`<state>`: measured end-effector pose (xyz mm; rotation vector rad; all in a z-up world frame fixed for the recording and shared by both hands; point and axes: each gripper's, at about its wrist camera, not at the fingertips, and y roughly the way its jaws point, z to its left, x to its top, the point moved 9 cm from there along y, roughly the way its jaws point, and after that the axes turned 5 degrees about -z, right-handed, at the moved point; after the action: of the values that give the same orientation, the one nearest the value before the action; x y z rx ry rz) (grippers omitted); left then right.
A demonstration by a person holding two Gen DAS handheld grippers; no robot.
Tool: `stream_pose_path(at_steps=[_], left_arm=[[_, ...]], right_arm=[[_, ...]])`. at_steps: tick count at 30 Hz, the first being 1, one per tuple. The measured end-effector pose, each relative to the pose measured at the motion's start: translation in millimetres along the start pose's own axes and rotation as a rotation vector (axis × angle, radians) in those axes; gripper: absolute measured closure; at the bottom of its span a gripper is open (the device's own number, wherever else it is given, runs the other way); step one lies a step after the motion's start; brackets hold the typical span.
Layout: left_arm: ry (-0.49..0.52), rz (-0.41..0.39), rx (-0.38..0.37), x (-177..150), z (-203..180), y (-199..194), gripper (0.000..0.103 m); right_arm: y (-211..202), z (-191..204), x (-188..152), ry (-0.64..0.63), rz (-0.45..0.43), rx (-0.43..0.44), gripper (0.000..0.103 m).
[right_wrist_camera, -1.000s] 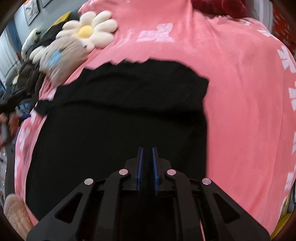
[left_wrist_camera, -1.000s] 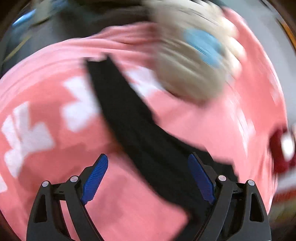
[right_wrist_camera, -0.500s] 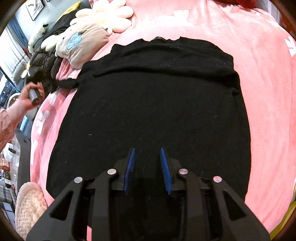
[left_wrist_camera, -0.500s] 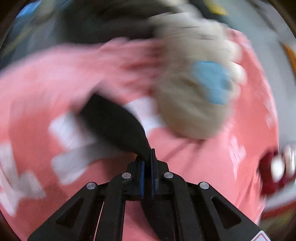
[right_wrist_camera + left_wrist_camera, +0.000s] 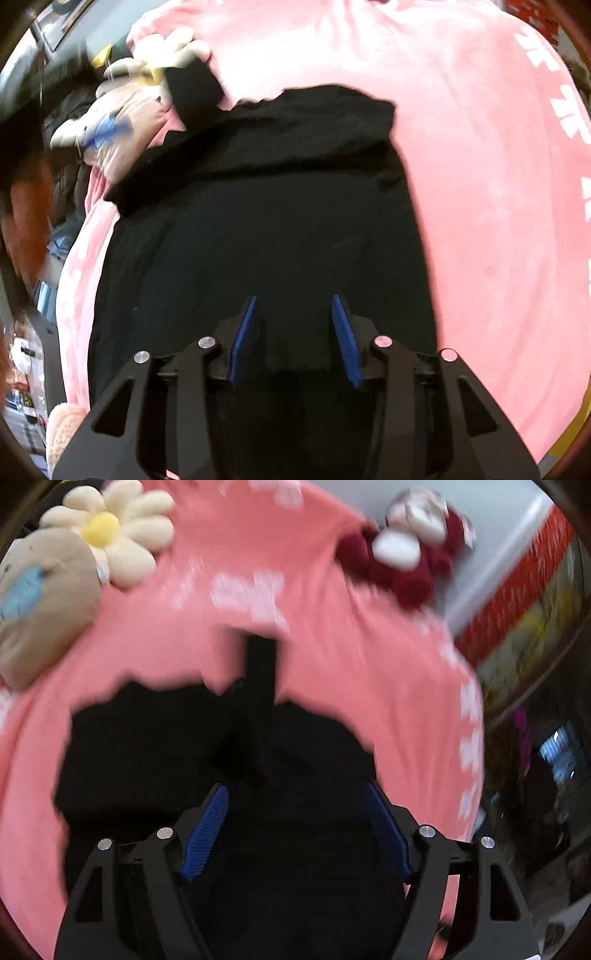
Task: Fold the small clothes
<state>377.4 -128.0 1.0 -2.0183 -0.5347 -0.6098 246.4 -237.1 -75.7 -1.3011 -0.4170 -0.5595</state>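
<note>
A black garment (image 5: 266, 229) lies spread on a pink blanket (image 5: 480, 184); its far part is folded over into a thicker band, and a black sleeve (image 5: 194, 92) sticks up at the far left. In the left wrist view the garment (image 5: 184, 760) fills the lower middle, with a narrow black strip (image 5: 260, 672) running away over the blanket. My left gripper (image 5: 295, 816) is open above the black cloth, holding nothing. My right gripper (image 5: 293, 332) is open over the near part of the garment, empty.
A daisy plush (image 5: 110, 531) and a beige plush with a blue patch (image 5: 40, 602) lie at the blanket's far left. A red and white plush (image 5: 406, 561) sits at the far right. A fluffy pink thing (image 5: 62, 432) lies beside the blanket's near left edge.
My left gripper was shut on the black sleeve, has swung over the garment and now stands open, the sleeve released. My right gripper has opened wider.
</note>
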Motion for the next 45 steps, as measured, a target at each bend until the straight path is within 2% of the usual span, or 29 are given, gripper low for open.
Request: stream_pose_path(at_steps=[2,5,9,12,15,17,18,20,21,22,25,27,28,29,30,31,33,39,43,45], left_arm=[[-0.004,0.032,0.034,-34,-6,6,0.030],[-0.061,0.079,0.096,-84,2,2,0.030],[-0.117,0.113,0.158,-120,22,-15,0.030],[-0.141,0.126,0.177,-136,30,-28,0.030],[-0.170,0.107,0.180,-138,34,-42,0.030],[-0.195,0.099,0.180,-142,36,-49,0.030],[-0.204,0.096,0.172,-145,37,-52,0.030],[-0.211,0.087,0.165,-153,38,-58,0.030],[-0.204,0.086,0.167,-153,38,-58,0.030],[-0.187,0.090,0.168,-154,36,-56,0.030],[-0.133,0.101,0.181,-154,34,-54,0.030],[-0.109,0.097,0.184,-154,33,-55,0.030],[-0.107,0.100,0.180,-153,32,-53,0.030],[-0.111,0.104,0.176,-153,32,-50,0.030],[-0.116,0.105,0.178,-152,33,-47,0.030],[-0.121,0.109,0.187,-150,34,-43,0.030],[-0.121,0.111,0.196,-144,38,-37,0.030],[-0.192,0.058,0.226,-98,73,-35,0.030],[-0.157,0.037,0.263,-60,89,-29,0.029],[-0.121,0.033,0.271,-45,94,-21,0.027]], right_arm=[[0,-8,16,-0.014,-0.007,0.011,0.061],[8,-7,55,0.010,-0.025,0.074,0.053],[44,9,110,0.055,-0.035,0.167,0.052],[89,5,139,0.158,-0.002,0.161,0.052],[120,-9,149,0.328,0.004,0.176,0.052],[137,-10,152,0.358,0.017,0.156,0.051],[145,-5,152,0.339,0.032,0.155,0.052],[152,7,150,0.287,0.054,0.134,0.078],[150,15,153,0.262,0.051,0.138,0.099],[141,24,161,0.242,0.021,0.154,0.100],[71,51,202,0.136,-0.185,0.191,0.100],[37,44,213,0.084,-0.285,0.134,0.100],[33,35,211,0.070,-0.300,0.090,0.100],[44,15,202,0.049,-0.271,0.011,0.100],[65,1,190,0.041,-0.204,-0.035,0.100],[95,-18,167,0.054,-0.099,-0.068,0.100],[115,-30,145,0.058,-0.030,-0.076,0.100],[114,-28,136,0.083,-0.031,-0.010,0.095],[106,-47,128,0.138,-0.015,0.015,0.084],[100,-55,127,0.156,-0.035,0.016,0.080]])
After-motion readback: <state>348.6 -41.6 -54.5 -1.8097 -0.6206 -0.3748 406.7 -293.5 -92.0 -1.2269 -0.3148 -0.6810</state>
